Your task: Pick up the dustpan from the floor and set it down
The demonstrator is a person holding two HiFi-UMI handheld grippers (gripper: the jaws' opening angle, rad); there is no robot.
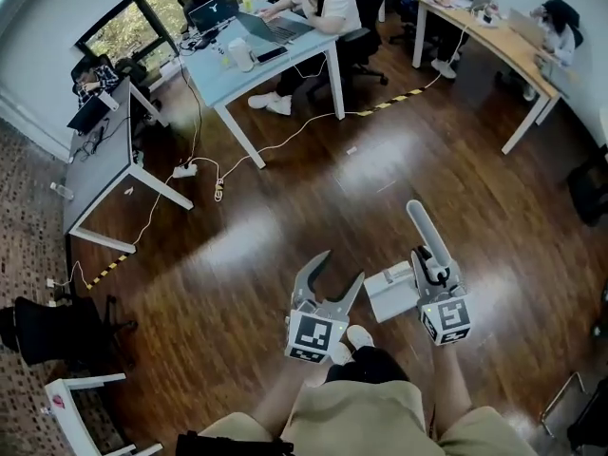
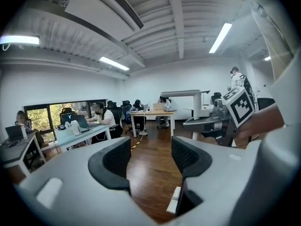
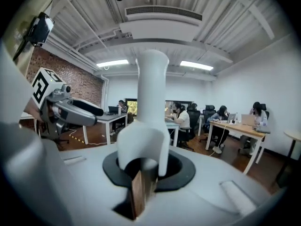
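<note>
The white dustpan [image 1: 389, 294] hangs just above the wooden floor in front of the person's feet, its long handle [image 1: 427, 229] pointing away. My right gripper [image 1: 427, 266] is shut on that handle. In the right gripper view the handle [image 3: 151, 102] stands upright between the jaws of the right gripper [image 3: 149, 166]. My left gripper [image 1: 342, 266] hovers left of the pan, apart from it, open with nothing between its pads [image 2: 113, 160]. The left gripper view shows only bare floor between the jaws of the left gripper [image 2: 150, 157].
A blue-grey desk [image 1: 237, 74] with laptops and a seated person stands at the back. A wooden desk [image 1: 494, 41] is at the back right, a grey desk [image 1: 95, 164] at the left. Cables and a power strip [image 1: 185, 170] lie on the floor. A white chair frame [image 1: 81, 402] is at the lower left.
</note>
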